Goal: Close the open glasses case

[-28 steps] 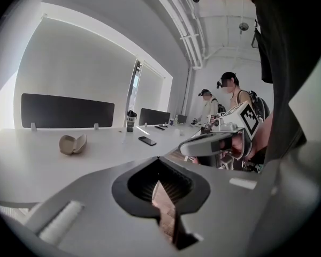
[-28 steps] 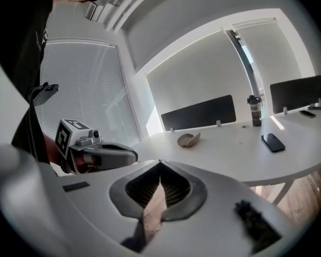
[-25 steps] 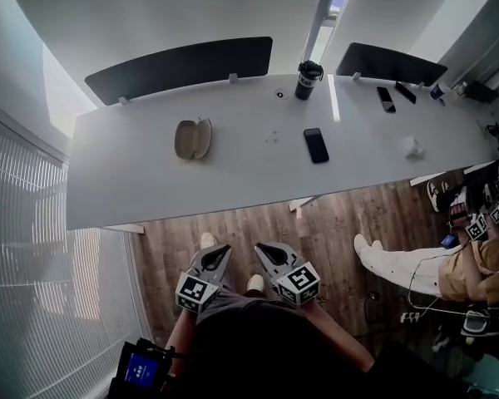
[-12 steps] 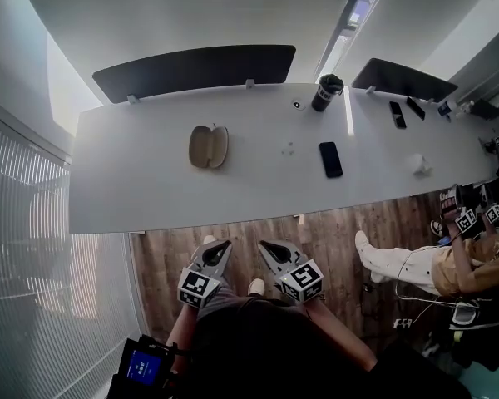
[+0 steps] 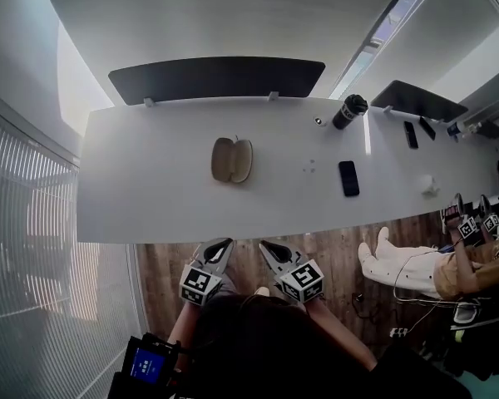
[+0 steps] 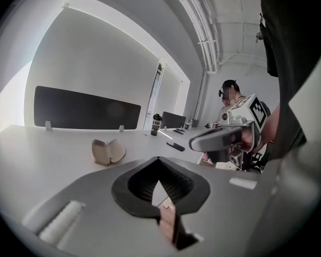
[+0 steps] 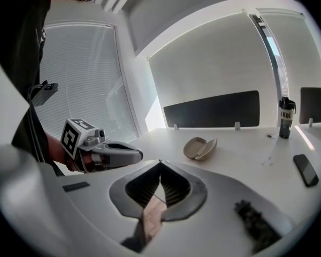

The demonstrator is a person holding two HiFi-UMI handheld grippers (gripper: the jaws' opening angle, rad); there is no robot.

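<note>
The table [image 5: 141, 198] is smooth, matt white; the glasses case [image 5: 232, 160] looks matt beige, perhaps leatherette. The floor [image 5: 333, 252] is wood plank, the phone [image 5: 348, 178] glossy black.

Holding the left gripper [image 5: 223, 243] and the right gripper [image 5: 264, 245] low by the body, side by side, tips angled slightly inward. Pressing both pairs of jaws together, gripping nothing.

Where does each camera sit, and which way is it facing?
Head view: on the person's head, looking down at the table and glasses case; shows left gripper, right gripper.
Left gripper view: on the left gripper, facing the case over shut jaws; right gripper at right.
Right gripper view: likewise from the right gripper; left gripper at left.
All share the case.
</note>
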